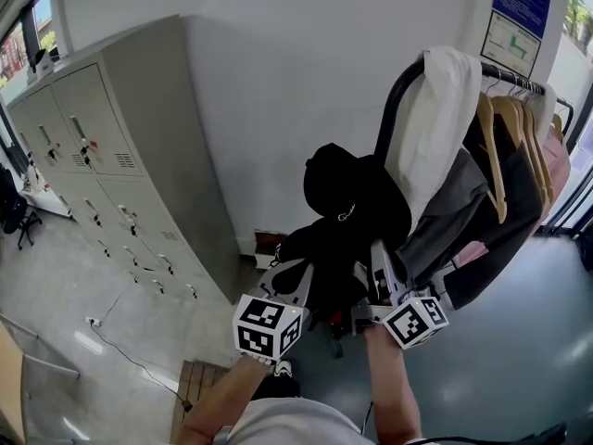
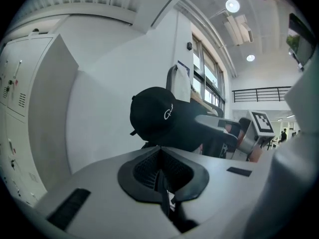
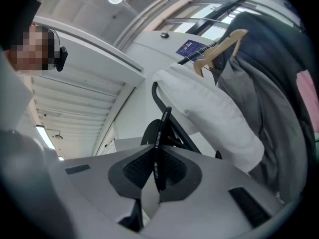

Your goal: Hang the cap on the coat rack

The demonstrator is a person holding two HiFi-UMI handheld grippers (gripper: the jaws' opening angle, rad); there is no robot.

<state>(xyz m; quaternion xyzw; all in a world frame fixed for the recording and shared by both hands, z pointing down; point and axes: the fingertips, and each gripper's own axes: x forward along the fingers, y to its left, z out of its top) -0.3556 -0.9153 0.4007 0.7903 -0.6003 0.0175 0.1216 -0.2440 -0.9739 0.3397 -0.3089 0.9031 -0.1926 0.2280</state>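
The left gripper (image 2: 160,172) had its jaws together, apparently on nothing, just beneath the black cap (image 1: 341,185). The right gripper (image 3: 155,172) was clamped on the cap's strap (image 3: 159,133). The strap probably needed lifting squarely over the coat rack (image 1: 397,105) end before release.

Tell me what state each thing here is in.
Left tongs: closed.
Right tongs: closed on black strap.
Cap: raised beside coat rack, not clearly hung.
Locker doors: shut.
White garment: draped over coat rack.
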